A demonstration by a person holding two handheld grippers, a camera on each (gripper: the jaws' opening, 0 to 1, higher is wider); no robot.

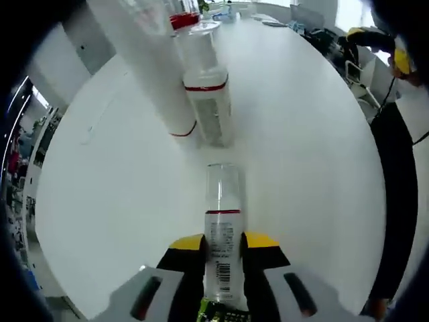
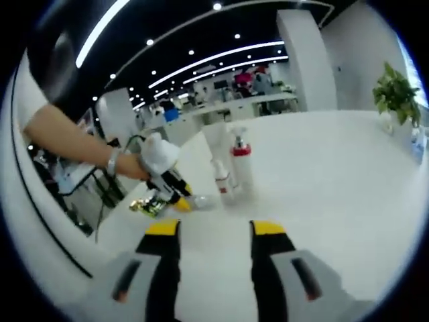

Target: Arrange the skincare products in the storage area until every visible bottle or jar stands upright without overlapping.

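Note:
My left gripper (image 1: 224,240) is shut on a small clear bottle (image 1: 222,221) with a red band and a barcode label, whose cap points forward over the white table (image 1: 301,168). Just ahead stand a tall white bottle (image 1: 151,67), a clear-capped bottle (image 1: 208,100) with a red band, and behind it a pump bottle (image 1: 182,20) with a red collar. From the right gripper view, the left gripper (image 2: 164,184) holds the small bottle (image 2: 201,200) nearly level, low over the table, left of the standing tall white bottle (image 2: 216,144), the pump bottle (image 2: 240,164) and the clear-capped bottle (image 2: 222,180). My right gripper (image 2: 216,231) is open and holds nothing.
A person's forearm (image 2: 74,144) and hand hold the left gripper. A potted plant (image 2: 395,94) stands at the table's far right. Bare table top (image 2: 335,174) spreads right of the bottles. Dark cables and gear (image 1: 348,47) sit beyond the table's edge.

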